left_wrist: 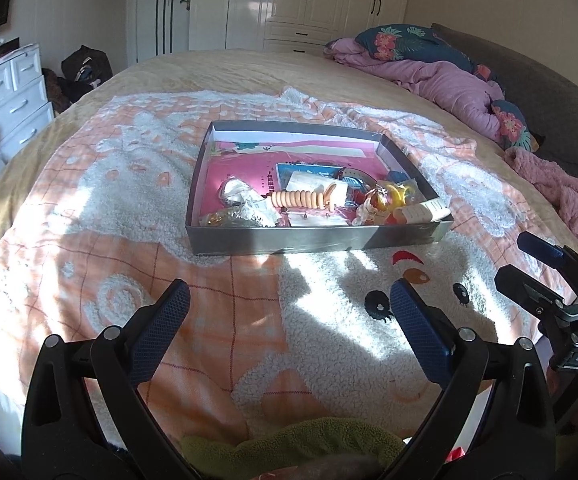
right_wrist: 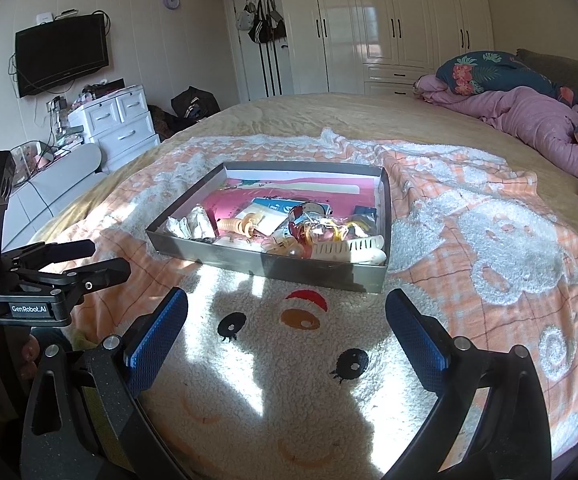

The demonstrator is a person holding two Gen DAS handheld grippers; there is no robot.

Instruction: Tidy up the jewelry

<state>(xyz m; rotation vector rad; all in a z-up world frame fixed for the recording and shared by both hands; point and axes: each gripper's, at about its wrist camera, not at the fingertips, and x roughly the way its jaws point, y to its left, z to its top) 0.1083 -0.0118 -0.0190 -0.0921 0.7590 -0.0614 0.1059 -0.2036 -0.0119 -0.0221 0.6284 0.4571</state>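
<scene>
Bed with fleece blanket (left_wrist: 169, 280), grey jewelry box (left_wrist: 313, 236) centre, left gripper (left_wrist: 289, 300) and right gripper (right_wrist: 287, 308) jaws wide, empty, wall TV (right_wrist: 61, 54) only in right view.

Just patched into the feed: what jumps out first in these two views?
A shallow grey box sits mid-bed on a fluffy orange-and-white blanket, its near end cluttered with trinkets, notably an orange coiled band and a white comb. Both tongs, left and right, hang open and empty over a sunlit cartoon face on the blanket, short of the box.
</scene>
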